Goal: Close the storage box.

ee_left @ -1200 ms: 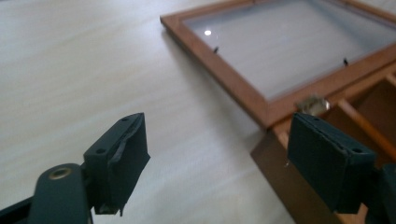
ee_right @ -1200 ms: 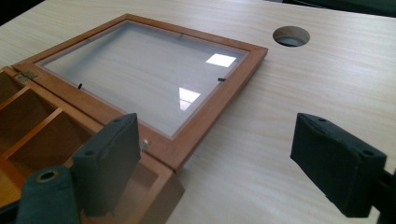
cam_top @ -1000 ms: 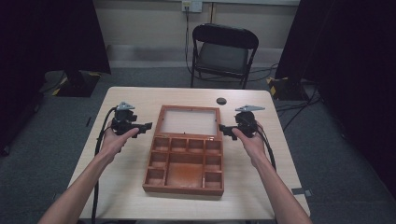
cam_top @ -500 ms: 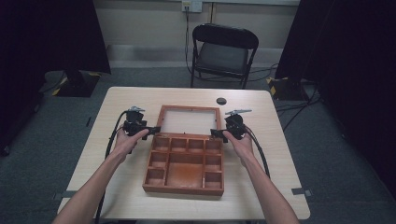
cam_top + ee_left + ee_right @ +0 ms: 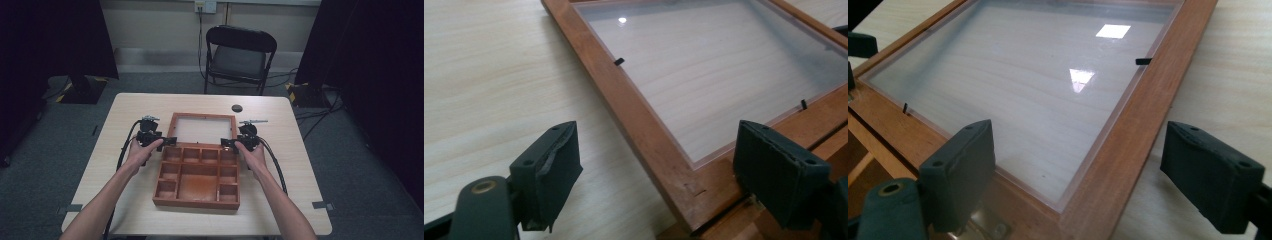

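Tongs, both gaping wide, left tongs [image 5: 172,140] and right tongs [image 5: 225,143], are straddling the near corners of the glazed lid [image 5: 202,128] lying flat on the table [image 5: 110,150] behind its box [image 5: 197,175]; clamp both side rails evenly before lifting.

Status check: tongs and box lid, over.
Left tongs open, straddling lid frame's corner. Right tongs open at opposite corner. Lid lies flat, open. Black disc beyond, clear.

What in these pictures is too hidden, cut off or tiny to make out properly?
- Small dark round thing on the table, high view: too small to identify.
- Lid of the wooden box: its far corners are cut off by the frame edge in both gripper views.
- Brass fitting, right gripper view: blurred, partly cut off by the bottom edge.
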